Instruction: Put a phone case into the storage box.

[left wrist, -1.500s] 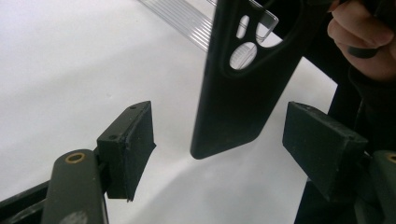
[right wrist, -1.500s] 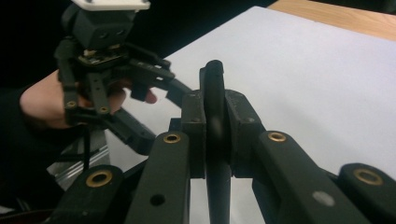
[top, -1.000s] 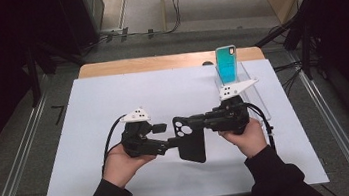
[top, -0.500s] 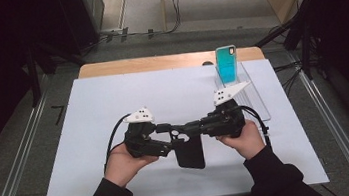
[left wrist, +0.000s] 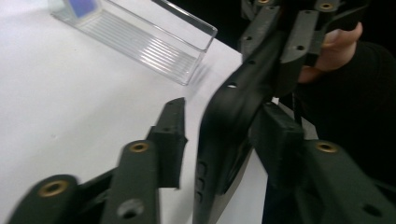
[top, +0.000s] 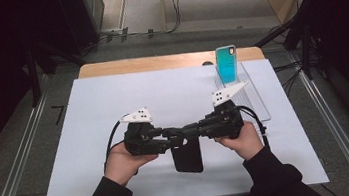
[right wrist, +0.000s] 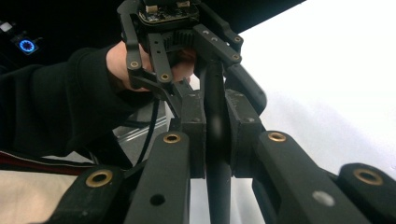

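Observation:
A black phone case (top: 187,159) hangs edge-up above the white mat, between the two grippers at the front middle. My right gripper (right wrist: 215,109) is shut on the black phone case (right wrist: 217,126), with both pads pressed flat on its faces. My left gripper (left wrist: 224,116) faces it from the other side with the black phone case (left wrist: 224,126) between its jaws. Those jaws have just been closing. One pad lies against the case, and a gap shows at the other pad. In the high view, the left gripper (top: 187,132) and right gripper (top: 174,132) overlap at the case's top edge.
A teal phone case (top: 227,65) stands upright in a clear plastic stand (top: 256,100) at the back right of the mat (top: 92,138). The clear plastic stand (left wrist: 154,42) lies just beyond the left gripper. A wooden table edge (top: 158,62) runs behind the mat.
The two grippers have drawn together and their jaws now overlap. The black phone case has swung down and hangs lower beneath them. The left jaws have narrowed around it.

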Demonstrator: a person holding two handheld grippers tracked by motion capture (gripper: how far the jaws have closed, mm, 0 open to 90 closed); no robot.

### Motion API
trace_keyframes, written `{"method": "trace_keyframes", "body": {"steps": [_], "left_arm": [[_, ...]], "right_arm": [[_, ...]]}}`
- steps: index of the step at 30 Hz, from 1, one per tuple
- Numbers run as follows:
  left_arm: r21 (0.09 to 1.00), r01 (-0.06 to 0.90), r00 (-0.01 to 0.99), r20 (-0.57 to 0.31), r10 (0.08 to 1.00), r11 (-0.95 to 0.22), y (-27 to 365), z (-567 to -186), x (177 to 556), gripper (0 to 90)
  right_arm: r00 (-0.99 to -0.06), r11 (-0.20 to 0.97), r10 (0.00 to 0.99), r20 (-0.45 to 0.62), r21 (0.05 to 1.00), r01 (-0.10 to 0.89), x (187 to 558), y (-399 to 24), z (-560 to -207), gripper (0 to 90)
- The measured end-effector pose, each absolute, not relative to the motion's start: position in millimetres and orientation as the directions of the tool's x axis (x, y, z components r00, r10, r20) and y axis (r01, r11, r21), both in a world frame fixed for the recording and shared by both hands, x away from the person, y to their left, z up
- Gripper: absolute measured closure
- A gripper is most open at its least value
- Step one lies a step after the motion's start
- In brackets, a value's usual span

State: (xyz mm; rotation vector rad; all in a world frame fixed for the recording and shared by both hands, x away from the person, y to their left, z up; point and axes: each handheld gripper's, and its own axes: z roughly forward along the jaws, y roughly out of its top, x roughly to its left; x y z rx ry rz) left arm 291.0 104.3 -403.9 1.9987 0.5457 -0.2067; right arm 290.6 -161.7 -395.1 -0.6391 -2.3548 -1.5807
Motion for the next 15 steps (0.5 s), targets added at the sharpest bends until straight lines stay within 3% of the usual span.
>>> {"method": "trace_keyframes", "body": {"steps": [4,11,15], "left_arm": [[0.815,0.427,0.902,-0.35,0.254,-0.392,105.1,-404.9,290.7,67.6],[0.798,0.445,0.895,-0.377,0.24,-0.407,105.1,-400.6,291.4,73.5],[0.794,0.446,0.894,-0.382,0.233,-0.414,104.1,-397.3,290.0,76.9]], "right_arm": [[-0.876,0.317,0.213,0.433,0.817,0.481,292.1,-162.8,-396.0,77.7],[-0.877,0.306,0.201,0.437,0.822,0.48,292.7,-164.5,-395.6,77.0],[-0.872,0.289,0.213,0.441,0.824,0.488,293.1,-166.1,-395.1,72.4]]}}
